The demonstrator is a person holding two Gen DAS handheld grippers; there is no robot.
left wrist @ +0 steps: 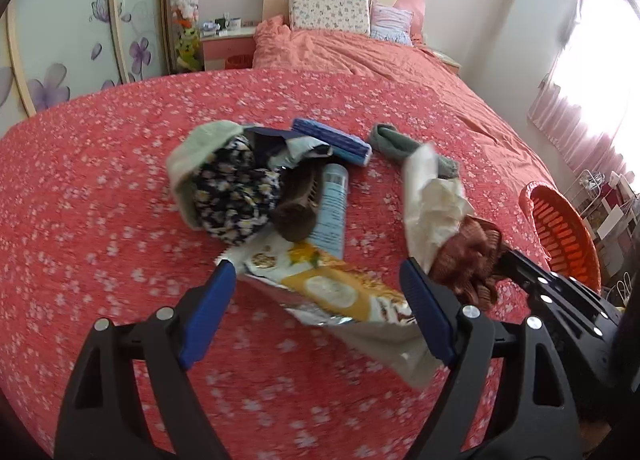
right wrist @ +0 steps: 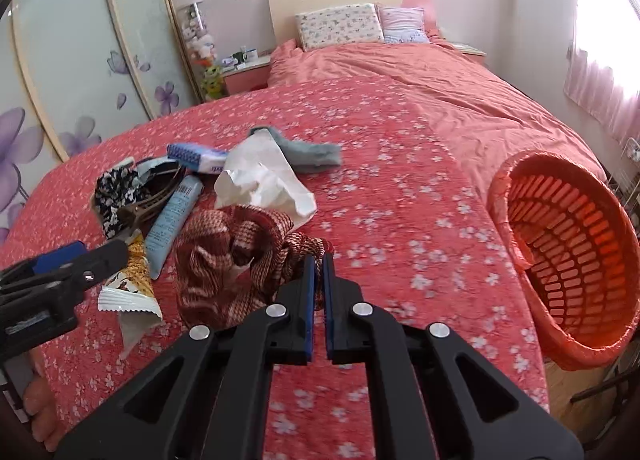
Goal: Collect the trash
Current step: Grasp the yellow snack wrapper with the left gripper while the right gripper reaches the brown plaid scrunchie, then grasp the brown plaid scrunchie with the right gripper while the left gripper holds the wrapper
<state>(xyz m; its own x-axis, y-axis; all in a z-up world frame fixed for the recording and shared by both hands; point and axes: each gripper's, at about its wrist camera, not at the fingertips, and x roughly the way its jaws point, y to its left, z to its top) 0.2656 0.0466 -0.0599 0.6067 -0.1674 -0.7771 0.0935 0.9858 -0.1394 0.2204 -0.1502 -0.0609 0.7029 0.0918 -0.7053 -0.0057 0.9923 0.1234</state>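
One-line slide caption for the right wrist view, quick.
Right gripper shut on the red-and-white knit cloth on the floral bedspread, orange basket waiting at the bed's right edge.

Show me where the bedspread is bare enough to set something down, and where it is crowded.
Bare: the floral bedspread between the red-and-white cloth and the orange basket, and toward the pillows. Crowded: the pile left of the cloth, with the snack wrapper, blue tube and tissue.
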